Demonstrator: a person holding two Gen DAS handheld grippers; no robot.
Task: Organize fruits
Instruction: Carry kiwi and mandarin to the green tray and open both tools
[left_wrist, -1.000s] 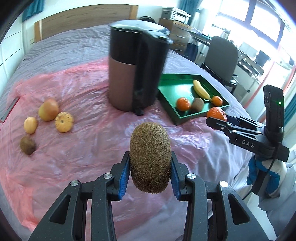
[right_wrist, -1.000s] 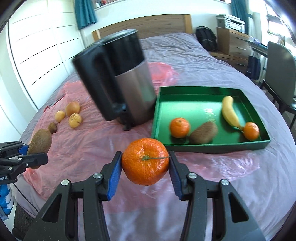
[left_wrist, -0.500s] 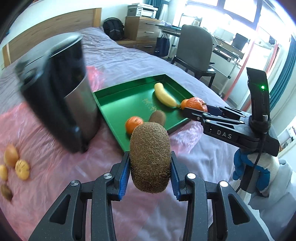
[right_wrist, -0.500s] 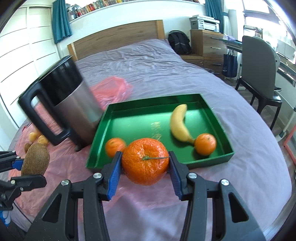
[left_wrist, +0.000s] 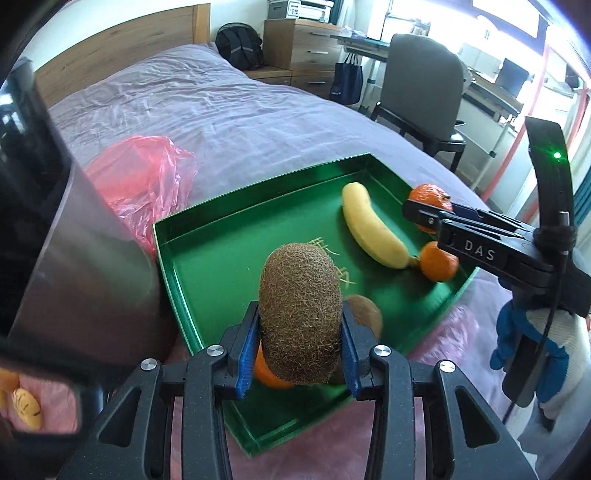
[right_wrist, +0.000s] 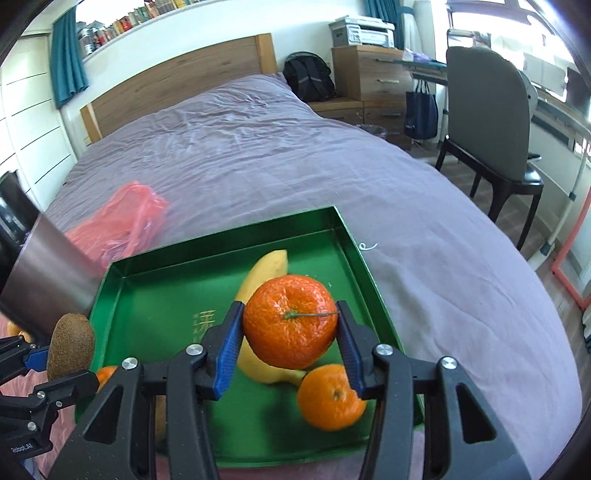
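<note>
My left gripper (left_wrist: 300, 343) is shut on a brown kiwi (left_wrist: 300, 314) and holds it above the near part of the green tray (left_wrist: 207, 229). My right gripper (right_wrist: 290, 338) is shut on an orange mandarin (right_wrist: 290, 326) above the tray's (right_wrist: 159, 295) right side. In the tray lie a banana (left_wrist: 373, 230), a second mandarin (left_wrist: 439, 261), another kiwi (left_wrist: 364, 312) and a partly hidden orange fruit (left_wrist: 267, 374). The right gripper also shows in the left wrist view (left_wrist: 421, 212), the left one in the right wrist view (right_wrist: 55, 363).
A steel and black kettle (left_wrist: 74, 240) stands close to the tray's left side on pink plastic sheet (left_wrist: 147, 177). More fruit (left_wrist: 26, 406) lies at far left. The purple bed (right_wrist: 295, 166) stretches behind; a chair (right_wrist: 487, 122) stands right.
Both grippers have moved forward and over the green tray with their fruit still held. The kettle has slid to the left edge of both views.
</note>
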